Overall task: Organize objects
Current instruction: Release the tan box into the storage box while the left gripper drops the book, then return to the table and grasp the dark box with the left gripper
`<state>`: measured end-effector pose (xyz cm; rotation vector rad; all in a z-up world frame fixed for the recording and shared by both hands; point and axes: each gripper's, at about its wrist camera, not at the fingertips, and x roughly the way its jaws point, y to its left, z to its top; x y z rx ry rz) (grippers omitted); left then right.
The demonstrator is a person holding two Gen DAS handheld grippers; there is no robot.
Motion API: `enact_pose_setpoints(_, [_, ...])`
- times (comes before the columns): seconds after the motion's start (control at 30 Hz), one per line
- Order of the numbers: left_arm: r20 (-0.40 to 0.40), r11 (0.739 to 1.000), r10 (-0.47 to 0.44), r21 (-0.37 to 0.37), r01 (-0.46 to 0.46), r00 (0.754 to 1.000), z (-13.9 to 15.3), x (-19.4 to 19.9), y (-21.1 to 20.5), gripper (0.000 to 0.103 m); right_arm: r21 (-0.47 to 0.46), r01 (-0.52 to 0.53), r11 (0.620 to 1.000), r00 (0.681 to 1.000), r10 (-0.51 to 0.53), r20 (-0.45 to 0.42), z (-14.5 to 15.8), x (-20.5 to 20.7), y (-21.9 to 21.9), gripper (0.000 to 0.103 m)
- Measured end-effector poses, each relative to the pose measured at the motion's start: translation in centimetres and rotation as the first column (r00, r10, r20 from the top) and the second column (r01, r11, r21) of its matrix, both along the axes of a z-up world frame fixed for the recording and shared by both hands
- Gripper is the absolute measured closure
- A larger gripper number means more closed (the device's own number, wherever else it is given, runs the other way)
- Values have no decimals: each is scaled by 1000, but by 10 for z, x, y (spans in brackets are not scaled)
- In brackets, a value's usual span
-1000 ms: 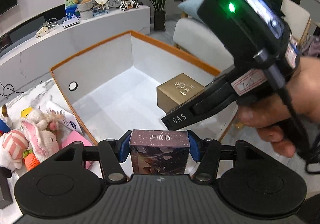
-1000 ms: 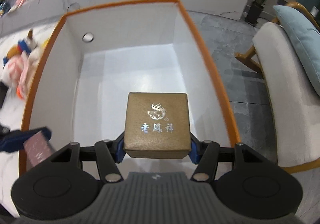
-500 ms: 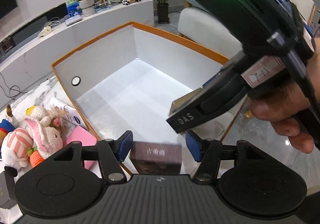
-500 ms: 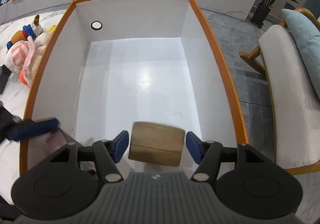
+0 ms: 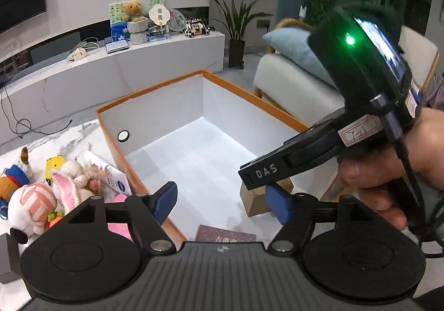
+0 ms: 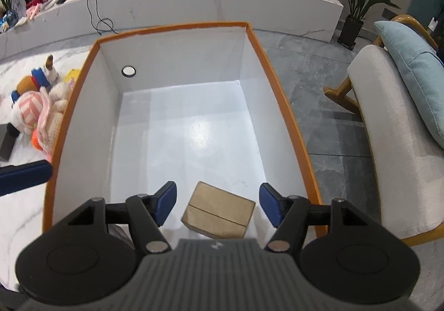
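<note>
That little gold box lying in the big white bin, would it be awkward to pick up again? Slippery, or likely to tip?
The gold box looks rigid, with flat sides, so the right gripper pads should probably grip it squarely. It seems to lie tilted on the bin floor, so a nudge might rock it. Its slightly shiny finish could be a little slippery. Probably light for its size.

Gold box tilted in bin
</note>
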<state>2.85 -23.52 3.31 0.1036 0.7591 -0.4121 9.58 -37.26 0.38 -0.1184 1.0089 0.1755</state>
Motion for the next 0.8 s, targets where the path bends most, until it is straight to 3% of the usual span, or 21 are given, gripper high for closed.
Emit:
enact_pose_setpoints(0.13, [23, 999, 39, -12, -39, 999, 7, -4, 21, 20, -1, -5, 1000, 1000, 5, 28, 4, 0, 4, 33])
enact_pose_setpoints(0.3, [73, 993, 75, -92, -69, 994, 19, -11, 57, 20, 9, -13, 1000, 994, 12, 107, 12, -1, 16, 33])
enact_pose_setpoints(0.4, [104, 993, 93, -78, -85, 990, 19, -14, 73, 13, 17, -37, 999, 987, 34, 160, 17, -3, 31, 33])
enact_pose_setpoints(0.8, [83, 968, 244, 32, -247, 966, -7, 0, 155, 13, 78, -139, 987, 939, 106, 326, 34, -4, 101, 33])
